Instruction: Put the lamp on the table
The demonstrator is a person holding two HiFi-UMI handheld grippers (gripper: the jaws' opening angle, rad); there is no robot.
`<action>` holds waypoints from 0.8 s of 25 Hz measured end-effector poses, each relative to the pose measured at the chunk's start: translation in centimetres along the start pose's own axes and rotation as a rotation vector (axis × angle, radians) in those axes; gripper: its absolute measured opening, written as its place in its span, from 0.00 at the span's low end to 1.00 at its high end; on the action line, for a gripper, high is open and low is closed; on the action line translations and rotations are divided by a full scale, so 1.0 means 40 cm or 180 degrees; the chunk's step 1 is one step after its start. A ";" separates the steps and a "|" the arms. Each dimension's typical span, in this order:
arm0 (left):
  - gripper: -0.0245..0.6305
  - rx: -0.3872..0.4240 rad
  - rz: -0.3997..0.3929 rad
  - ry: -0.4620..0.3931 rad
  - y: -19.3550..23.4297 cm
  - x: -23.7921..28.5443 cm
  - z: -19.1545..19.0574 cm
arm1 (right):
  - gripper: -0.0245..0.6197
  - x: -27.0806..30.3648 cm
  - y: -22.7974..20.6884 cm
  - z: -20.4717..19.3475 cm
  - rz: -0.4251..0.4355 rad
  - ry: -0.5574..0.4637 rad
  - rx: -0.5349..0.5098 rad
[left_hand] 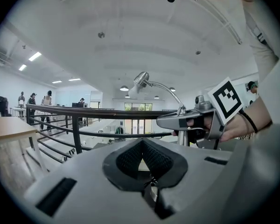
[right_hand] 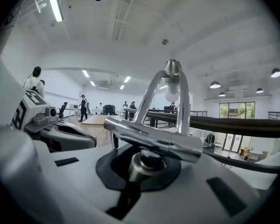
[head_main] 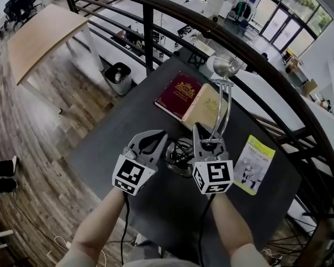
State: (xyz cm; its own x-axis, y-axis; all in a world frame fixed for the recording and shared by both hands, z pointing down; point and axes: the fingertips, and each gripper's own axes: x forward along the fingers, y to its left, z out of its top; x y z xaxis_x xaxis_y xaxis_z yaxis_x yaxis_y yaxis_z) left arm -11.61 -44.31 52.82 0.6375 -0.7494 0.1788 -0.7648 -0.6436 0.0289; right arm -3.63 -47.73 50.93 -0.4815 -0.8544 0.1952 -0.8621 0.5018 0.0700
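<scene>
Right gripper [right_hand: 147, 158]: jaws closed tight on the lamp [right_hand: 154, 141], low on its chrome post, just under the short crossbar where the two curved rods start. Post sits btwn the pads, gripped both sides. The rods rise from there to the bulb [right_hand: 171, 91]. Head view shows the same grip near the bottom of the stem, w/ the shade [head_main: 226, 67] up top, leaning away from the person toward the railing [head_main: 148, 38].

Left gripper [left_hand: 142, 143]: jaw tips together, only a small diamond gap btwn the ribbed pads, nothing in it. Holds nothing, and touches nothing as far as the views show. It's just beside the right gripper, to the left of the lamp's round base [head_main: 178, 159], approx level w/ it.

Lamp: upright, over the dark table [head_main: 106, 143], toward the person's side of it. The base, w/ a bit of black cord at it, sits btwn the two grippers. Can't tell if it's touching the tabletop or just above it.

On the table beyond the lamp: a red book [head_main: 180, 93] w/ a tan book [head_main: 203, 107] touching it. The stem crosses in front of the tan one. A green-yellow leaflet [head_main: 255, 164] lies to the right, apart from the lamp.
</scene>
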 end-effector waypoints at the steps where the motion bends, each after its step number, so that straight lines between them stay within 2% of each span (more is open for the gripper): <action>1: 0.04 -0.0007 -0.0003 0.0032 0.004 0.006 -0.014 | 0.04 0.015 0.000 -0.014 -0.0006 -0.0026 -0.0021; 5: 0.04 -0.0042 -0.0001 0.0129 0.019 0.025 -0.065 | 0.04 0.069 -0.004 -0.062 -0.0066 -0.0057 -0.0099; 11: 0.04 -0.0244 0.0046 0.0265 0.027 0.038 -0.128 | 0.04 0.097 0.019 -0.060 -0.0020 -0.0320 -0.0364; 20: 0.04 -0.0302 0.0070 0.0349 0.030 0.035 -0.160 | 0.04 0.097 0.094 -0.073 0.0107 -0.0300 -0.0527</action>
State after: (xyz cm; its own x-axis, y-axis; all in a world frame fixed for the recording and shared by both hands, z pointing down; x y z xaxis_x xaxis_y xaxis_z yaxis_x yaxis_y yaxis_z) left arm -12.24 -45.16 59.42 0.6105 -0.7384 0.2866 -0.7871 -0.6058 0.1158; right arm -8.28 -48.77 54.82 -0.5289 -0.8418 0.1083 -0.8113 0.5389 0.2266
